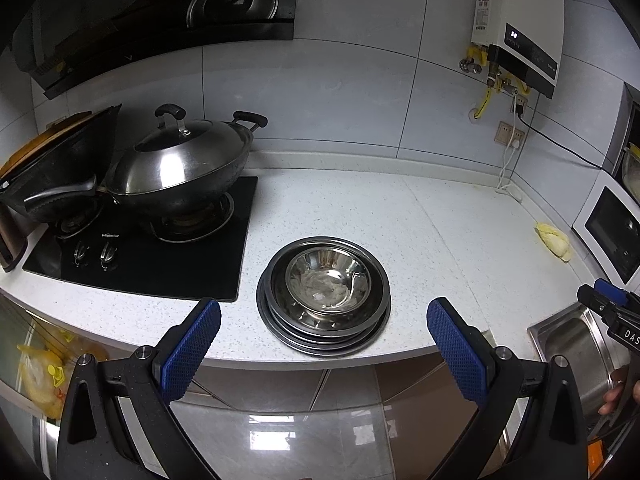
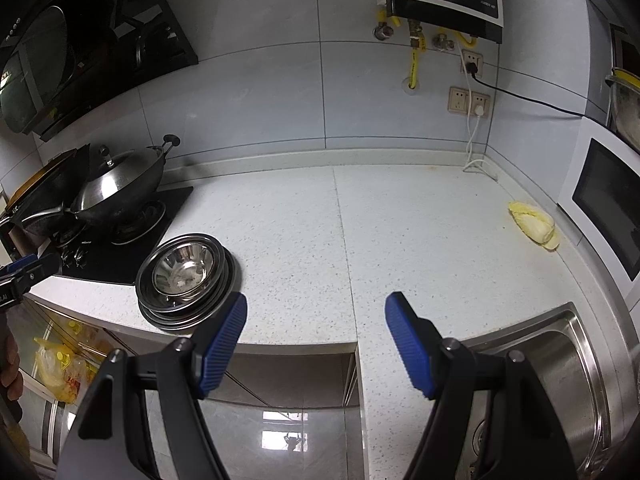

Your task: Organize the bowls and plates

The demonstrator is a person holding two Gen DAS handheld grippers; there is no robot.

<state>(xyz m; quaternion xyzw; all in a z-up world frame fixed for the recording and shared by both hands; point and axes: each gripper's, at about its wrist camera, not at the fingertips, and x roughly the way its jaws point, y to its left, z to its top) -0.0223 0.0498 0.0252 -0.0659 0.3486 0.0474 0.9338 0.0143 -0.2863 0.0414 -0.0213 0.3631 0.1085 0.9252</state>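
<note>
1. A bowl [image 1: 326, 276] sits nested in a stack of steel plates [image 1: 324, 332] on the counter [image 1: 400, 220], just right of the stove [image 1: 140, 256] and near the counter's front edge.
2. The nesting looks deliberate: the smallest piece on top keeps the pile steady and compact.
3. The left claw [image 1: 324, 344] hangs in front of the stack, its fingers spread wide and empty, lined up on the pile as if to take it.
4. The right claw [image 2: 316, 344] is also spread and empty, right of the stack, toward the sink [image 2: 568, 344].
5. Judging from this, the sorting seems done or nearly so.
6. A wok [image 1: 180, 168] sits on the stove, clear of the stack.
</note>
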